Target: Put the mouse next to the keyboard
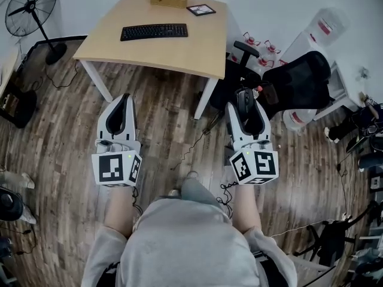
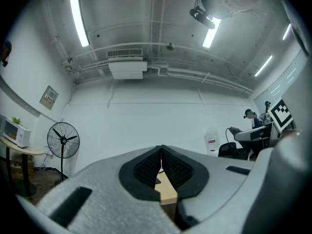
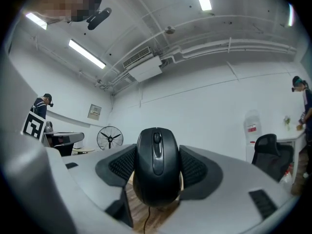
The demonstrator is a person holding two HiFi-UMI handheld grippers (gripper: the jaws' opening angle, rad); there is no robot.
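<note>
The head view looks steeply down from above the person onto the left gripper (image 1: 124, 98) and right gripper (image 1: 244, 94), the table (image 1: 203, 46) in the upper centre. Each gripper view sits close behind its own jaws, tilted up at wall and ceiling. All three share the fan (image 1: 31, 6).
</note>
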